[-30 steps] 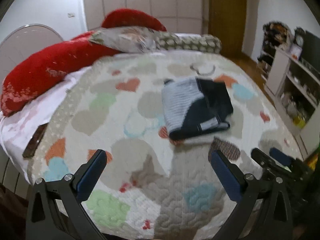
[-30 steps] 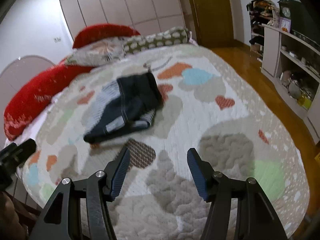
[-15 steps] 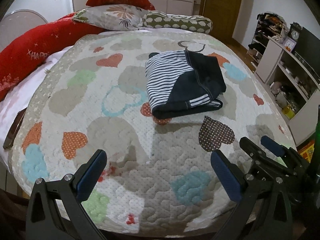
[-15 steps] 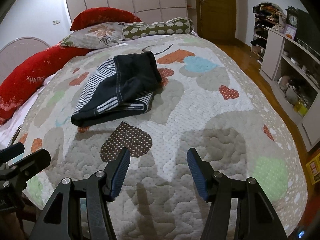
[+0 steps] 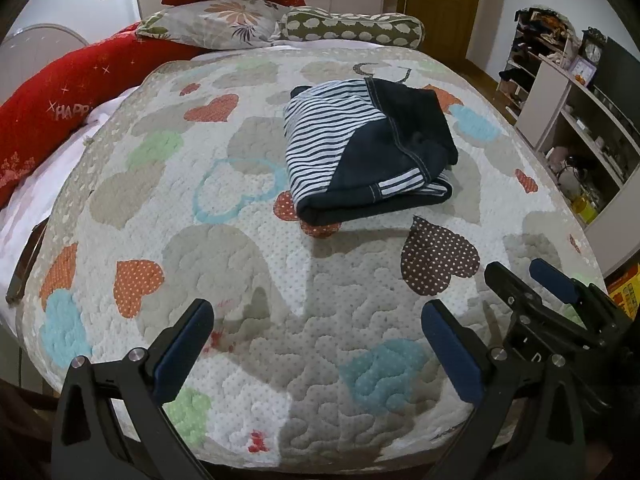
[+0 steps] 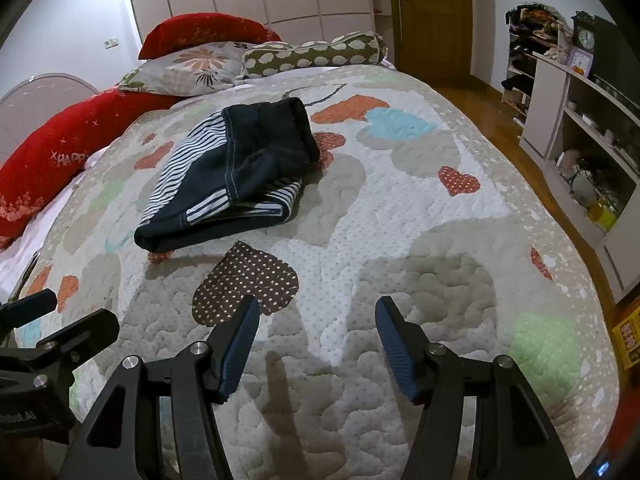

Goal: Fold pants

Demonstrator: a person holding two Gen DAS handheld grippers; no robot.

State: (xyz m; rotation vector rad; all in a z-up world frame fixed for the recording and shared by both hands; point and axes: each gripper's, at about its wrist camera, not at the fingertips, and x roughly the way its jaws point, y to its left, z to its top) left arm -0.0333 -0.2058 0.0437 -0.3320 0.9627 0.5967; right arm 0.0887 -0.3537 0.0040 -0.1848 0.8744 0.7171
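Note:
The pants (image 5: 368, 152) lie folded into a compact bundle on the quilted bed, dark navy with striped white and navy lining showing. They also show in the right wrist view (image 6: 232, 176). My left gripper (image 5: 316, 320) is open and empty, held over the bed's near edge, well short of the pants. My right gripper (image 6: 316, 316) is open and empty too, near the front of the bed, to the right of the left one. The right gripper shows in the left wrist view (image 5: 532, 276).
The heart-patterned quilt (image 5: 240, 280) covers the bed. Red, floral and dotted pillows (image 5: 224, 20) line the far end. A white shelf unit (image 6: 580, 120) stands at the right by the wooden floor. A dark flat object (image 5: 24, 264) lies at the bed's left edge.
Both grippers have tilted and settled with the bed seen lower and steadier. The pants have not moved. Both grippers stay open.

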